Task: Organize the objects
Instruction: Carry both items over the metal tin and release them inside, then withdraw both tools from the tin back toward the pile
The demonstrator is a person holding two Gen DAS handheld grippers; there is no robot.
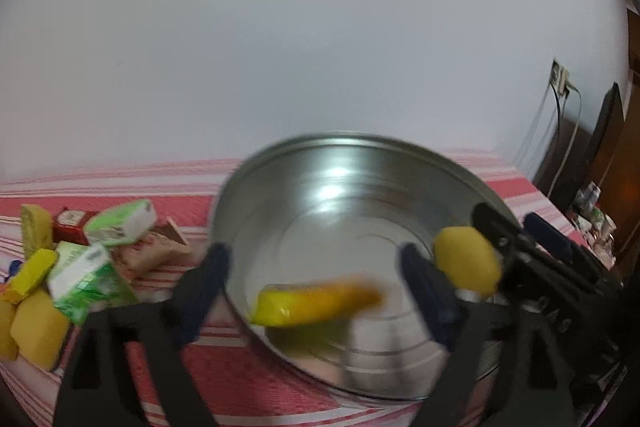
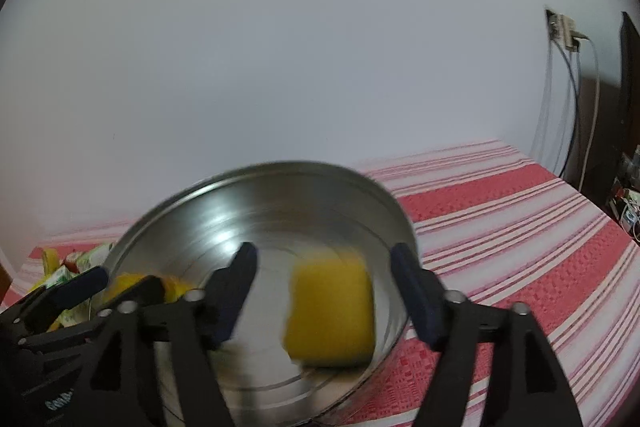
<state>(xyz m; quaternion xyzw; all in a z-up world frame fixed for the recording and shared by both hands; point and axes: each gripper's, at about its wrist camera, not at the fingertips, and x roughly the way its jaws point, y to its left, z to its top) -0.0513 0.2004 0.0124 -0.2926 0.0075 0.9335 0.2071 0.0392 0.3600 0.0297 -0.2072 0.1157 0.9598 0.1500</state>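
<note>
Both grippers, left gripper (image 1: 312,291) and right gripper (image 2: 324,291), hang spread over the steel bowl (image 1: 360,155), yellow sponges (image 2: 330,311) dropping free. Back away slowly, don't clip the rim.

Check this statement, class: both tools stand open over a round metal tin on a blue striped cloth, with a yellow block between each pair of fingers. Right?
One slip: the cloth is red and white striped, not blue, as the right wrist view shows. The rest holds: the left tool and right tool stand open over the round metal tin, a yellow block between each pair of fingers.

Even, dim light; motion blur, fisheye-dark corners.
</note>
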